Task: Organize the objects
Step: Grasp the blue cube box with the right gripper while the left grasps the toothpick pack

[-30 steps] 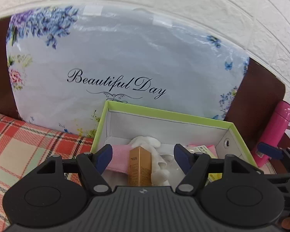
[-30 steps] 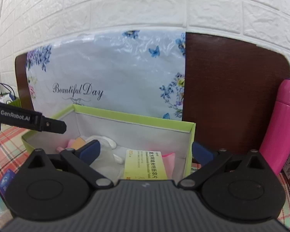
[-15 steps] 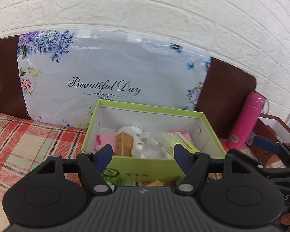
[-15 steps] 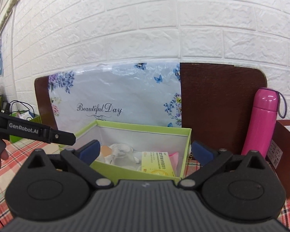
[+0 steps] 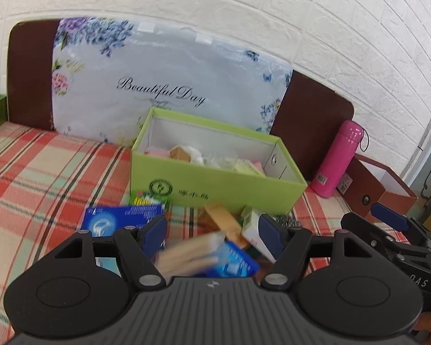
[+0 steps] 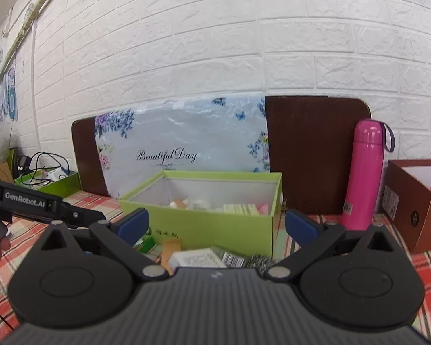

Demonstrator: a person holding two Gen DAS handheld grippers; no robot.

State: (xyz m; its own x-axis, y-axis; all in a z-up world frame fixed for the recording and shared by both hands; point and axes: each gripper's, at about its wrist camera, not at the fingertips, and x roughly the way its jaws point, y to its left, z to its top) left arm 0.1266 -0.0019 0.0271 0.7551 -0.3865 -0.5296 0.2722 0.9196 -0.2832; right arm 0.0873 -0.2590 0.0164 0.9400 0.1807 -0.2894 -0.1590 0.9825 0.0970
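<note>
A light green open box [image 5: 215, 185] stands on the plaid cloth and holds several small items, a tan box [image 5: 178, 153] among them. It also shows in the right wrist view [image 6: 204, 224]. Loose packs lie in front of it: a blue pack [image 5: 120, 220], a tan carton [image 5: 222, 221], a white box [image 5: 251, 225] and a blurred tan and blue pack [image 5: 207, 256]. My left gripper [image 5: 212, 235] is open and empty above these packs. My right gripper [image 6: 215, 224] is open and empty, in front of the green box, above a white box [image 6: 196, 257].
A pink bottle [image 6: 365, 175] stands right of the green box, with a brown box [image 6: 411, 201] beyond it. A floral "Beautiful Day" bag [image 5: 163, 86] leans on a brown board [image 6: 313, 149] against the brick wall. A second green box with cables [image 6: 51, 179] sits far left.
Both grippers have pulled back and up from over the green box. The tan box stays inside it, and the loose packs in front have come into view.
</note>
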